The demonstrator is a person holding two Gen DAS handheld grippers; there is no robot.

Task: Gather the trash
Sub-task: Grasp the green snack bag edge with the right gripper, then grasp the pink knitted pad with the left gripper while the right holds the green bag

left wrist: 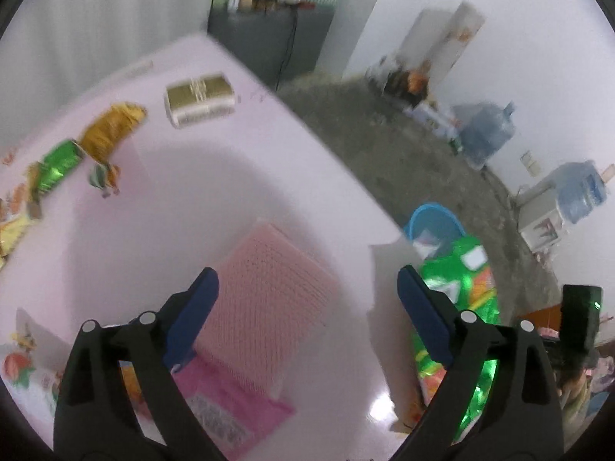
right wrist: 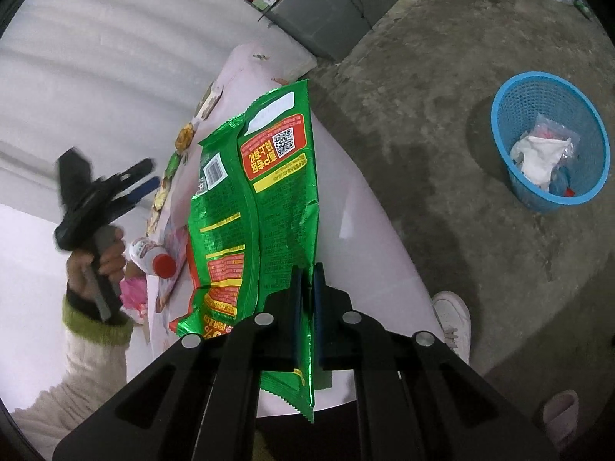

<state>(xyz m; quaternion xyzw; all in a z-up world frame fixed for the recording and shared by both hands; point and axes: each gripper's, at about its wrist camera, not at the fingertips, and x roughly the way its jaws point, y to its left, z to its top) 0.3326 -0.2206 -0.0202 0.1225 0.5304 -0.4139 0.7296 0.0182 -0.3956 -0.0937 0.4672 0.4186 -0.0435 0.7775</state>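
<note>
My right gripper (right wrist: pixel 307 269) is shut on the lower edge of a large green snack bag (right wrist: pixel 265 176), which stands up off the pale pink table (right wrist: pixel 361 230). The same bag (left wrist: pixel 465 284) shows at the table's right edge in the left wrist view. My left gripper (left wrist: pixel 306 272) is open and points down over a pink textured pad (left wrist: pixel 265 296), with nothing gripped. From the right wrist view the left gripper (right wrist: pixel 150 173) is raised in a hand at the left. A blue mesh basket (right wrist: pixel 538 192) on the floor holds white and clear scraps.
On the table lie a gold wrapper (left wrist: pixel 111 130), a green wrapper (left wrist: pixel 57 167), a gold box (left wrist: pixel 200 100), a pink packet (left wrist: pixel 230 403) and a red-capped bottle (right wrist: pixel 153 259). A grey cabinet (left wrist: pixel 269 38) and water jugs (left wrist: pixel 488 130) line the walls. A white shoe (right wrist: pixel 453 319) stands by the table.
</note>
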